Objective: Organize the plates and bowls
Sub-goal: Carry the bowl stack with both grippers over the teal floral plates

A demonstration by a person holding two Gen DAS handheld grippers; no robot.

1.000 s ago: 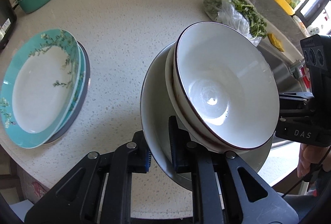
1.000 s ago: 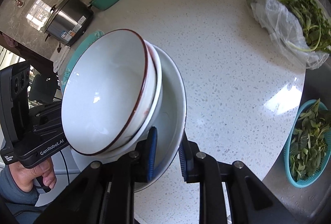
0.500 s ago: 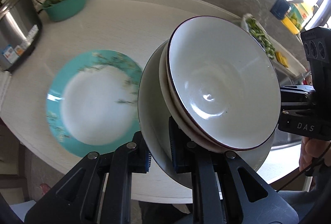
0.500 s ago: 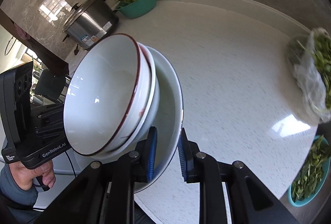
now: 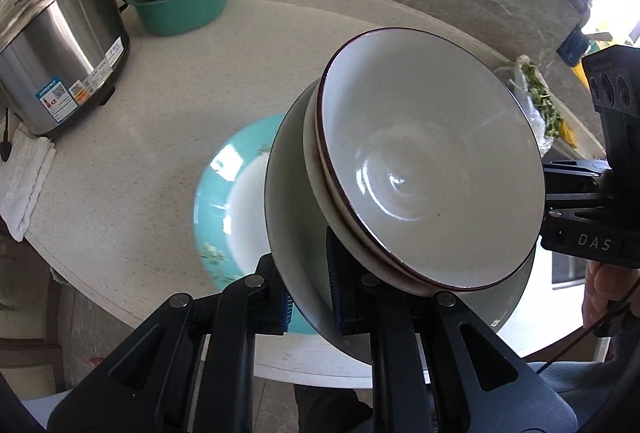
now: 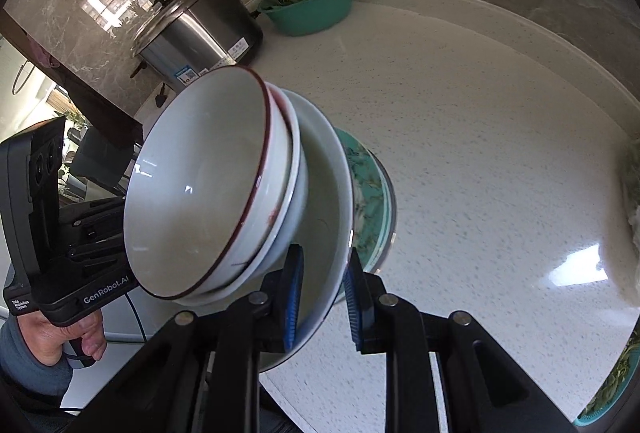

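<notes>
Both grippers hold one white plate (image 5: 292, 217) by opposite rims, with two stacked white bowls with dark red rims (image 5: 432, 177) sitting in it. My left gripper (image 5: 308, 293) is shut on the plate's near rim. My right gripper (image 6: 322, 297) is shut on the plate (image 6: 330, 217) from the other side; the bowls (image 6: 200, 193) sit left of its fingers. The load hangs in the air above the stack of teal floral plates (image 5: 228, 201) on the counter, also visible in the right wrist view (image 6: 372, 193).
A steel rice cooker (image 5: 60, 61) and a teal basin of greens (image 5: 184, 1) stand at the counter's back. A white cloth (image 5: 24, 185) lies at the left edge. A bag of greens (image 5: 536, 101) lies at the right. A teal basket of greens (image 6: 612, 385) sits at the lower right.
Both grippers have carried the plate with the bowls leftward across the counter; it now hangs over the teal plates. The rice cooker has come into view.
</notes>
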